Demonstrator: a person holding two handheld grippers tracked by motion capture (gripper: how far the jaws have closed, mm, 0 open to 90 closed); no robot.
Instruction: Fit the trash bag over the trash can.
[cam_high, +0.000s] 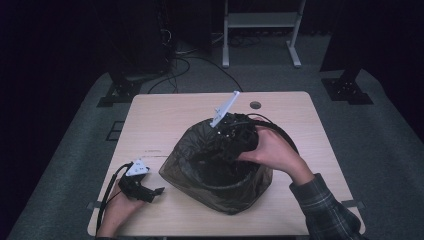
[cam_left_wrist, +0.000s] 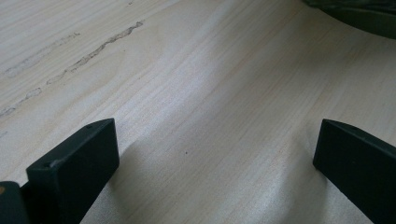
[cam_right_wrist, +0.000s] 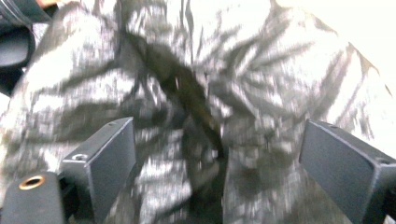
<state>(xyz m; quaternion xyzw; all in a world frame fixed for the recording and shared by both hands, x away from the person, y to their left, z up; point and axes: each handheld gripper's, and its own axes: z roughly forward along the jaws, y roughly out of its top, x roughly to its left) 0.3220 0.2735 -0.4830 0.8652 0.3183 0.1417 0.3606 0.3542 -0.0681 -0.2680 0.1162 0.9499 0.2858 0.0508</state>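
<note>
High view: a round bin (cam_high: 220, 192) lined with a thin dark plastic bag (cam_high: 187, 145) stands near the middle of a pale wooden table (cam_high: 160, 115). The right gripper (cam_high: 227, 137) reaches over the far rim of the bin, tilted down toward the crumpled film there. In the right gripper view its two black jaws stand wide apart with the wrinkled, glossy bag lying between and beyond them; nothing is pinched, though the picture is blurred and I cannot tell whether a pad brushes the film. The left gripper (cam_high: 159, 190) rests on the table just beside the bin's near left side, and the left gripper view shows its jaws apart over bare wood grain, with a dark edge of the bag at the top right corner.

The step in hand looks like fitting or straightening the liner around the bin's rim, with the right tool lining up for a grab. Next it likely needs to close on a fold of film near the rim and draw it outward. The bag is thin, slippery and translucent, gathered in soft creases, so a shallow bite may slip; the bin itself looks rigid and cylindrical.
</note>
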